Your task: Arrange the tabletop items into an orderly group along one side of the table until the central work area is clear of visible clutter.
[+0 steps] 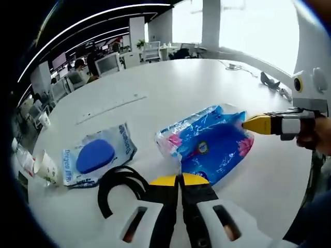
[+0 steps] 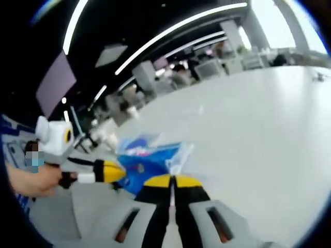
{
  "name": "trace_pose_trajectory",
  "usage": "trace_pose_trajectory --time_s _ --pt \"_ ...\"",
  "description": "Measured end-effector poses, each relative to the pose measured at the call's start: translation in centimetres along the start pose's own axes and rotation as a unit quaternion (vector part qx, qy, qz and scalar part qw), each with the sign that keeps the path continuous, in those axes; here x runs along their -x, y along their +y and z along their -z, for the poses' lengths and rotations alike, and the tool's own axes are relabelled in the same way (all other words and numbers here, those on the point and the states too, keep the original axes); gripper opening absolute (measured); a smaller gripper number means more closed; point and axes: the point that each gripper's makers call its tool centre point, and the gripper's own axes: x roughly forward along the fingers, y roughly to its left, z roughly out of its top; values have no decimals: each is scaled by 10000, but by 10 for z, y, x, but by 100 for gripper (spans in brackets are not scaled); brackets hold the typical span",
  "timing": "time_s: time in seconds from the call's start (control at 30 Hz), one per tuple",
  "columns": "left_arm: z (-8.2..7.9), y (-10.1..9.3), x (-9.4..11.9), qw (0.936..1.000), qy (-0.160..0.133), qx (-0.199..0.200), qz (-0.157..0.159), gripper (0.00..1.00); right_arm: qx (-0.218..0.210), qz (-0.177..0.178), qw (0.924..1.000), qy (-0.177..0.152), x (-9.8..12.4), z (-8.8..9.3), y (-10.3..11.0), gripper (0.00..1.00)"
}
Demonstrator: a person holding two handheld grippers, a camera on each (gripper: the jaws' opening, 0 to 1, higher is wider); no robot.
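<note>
A blue and pink plastic pack (image 1: 209, 142) lies across the middle of the white table (image 1: 170, 88). My left gripper (image 1: 179, 179) is shut, its yellow tips pinching the pack's near edge. My right gripper (image 1: 246, 124) comes in from the right, held by a hand, and is shut on the pack's far corner. In the right gripper view, my right gripper (image 2: 172, 180) is closed on the pack's clear edge (image 2: 178, 155). There the left gripper (image 2: 120, 172) grips the blue pack (image 2: 142, 168) from the left. I cannot tell whether the pack is off the table.
A clear pouch with a blue oval pad (image 1: 95, 155) lies left of the pack. A black curved band (image 1: 118, 183) sits in front of it. Paper cups (image 1: 44, 166) stand at the left edge. A cable (image 1: 234, 66) and a dark object (image 1: 270, 80) lie at the far right.
</note>
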Motion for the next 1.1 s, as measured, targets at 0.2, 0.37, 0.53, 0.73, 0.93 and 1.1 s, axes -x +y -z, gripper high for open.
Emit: trace_pose_trajectory --time_s 0.2,0.37,0.53,0.73,0.93,1.1 --pt "-19 12 -10 9999 -102 -101 -27 0 51 5 9998 -174 -16 -22 -5 0" --pt "-37 27 -24 9997 -234 -60 -81 0 129 -21 9997 -223 -28 -37 -9 0" --pt "-45 38 -36 9995 -260 8 -197 0 317 -77 9993 -185 -43 -47 -12 0" --pt "-50 40 -50 9995 -249 49 -212 0 251 39 9996 -128 -52 -41 -28 0" --pt "-50 41 -62 9991 -183 -130 -349 0 182 67 9997 -130 -61 -38 -39 0" --pt "-46 45 -74 9985 -67 -274 -462 0 181 109 9998 -60 -71 -32 -44 0"
